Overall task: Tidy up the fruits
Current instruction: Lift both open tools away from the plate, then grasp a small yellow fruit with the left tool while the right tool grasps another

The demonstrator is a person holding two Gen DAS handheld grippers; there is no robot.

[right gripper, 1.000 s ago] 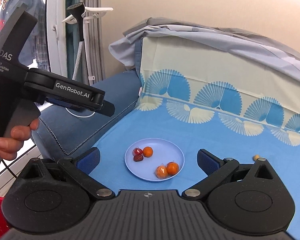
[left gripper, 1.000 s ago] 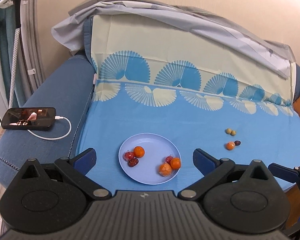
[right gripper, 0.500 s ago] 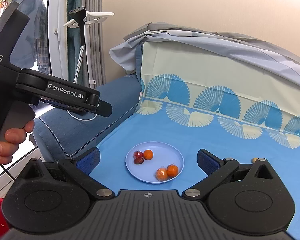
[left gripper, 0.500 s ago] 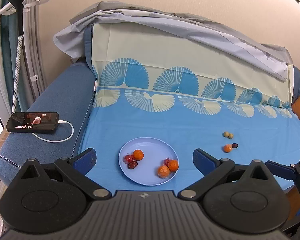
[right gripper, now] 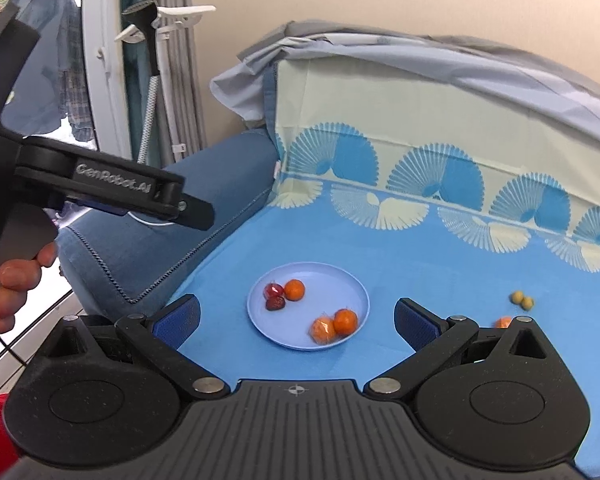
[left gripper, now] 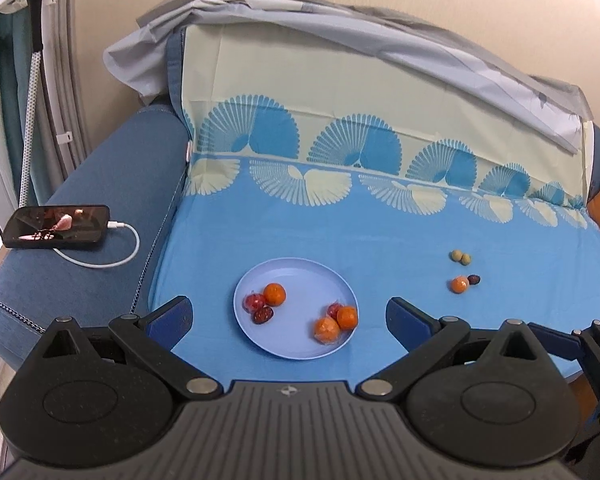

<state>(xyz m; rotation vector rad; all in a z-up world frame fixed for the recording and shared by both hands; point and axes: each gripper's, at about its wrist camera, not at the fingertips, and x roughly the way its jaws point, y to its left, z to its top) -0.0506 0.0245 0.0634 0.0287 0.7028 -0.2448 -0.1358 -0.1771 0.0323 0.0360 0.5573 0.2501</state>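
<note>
Both jaws spread, round plate (left gripper: 296,344) lying flat

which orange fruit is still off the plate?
The orange one lying on the blue sheet, right of the plate, beside a dark fruit. The other three orange ones sit on the plate.

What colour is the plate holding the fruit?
The plate is pale lavender-blue, plain, best seen in the left wrist view.
</note>
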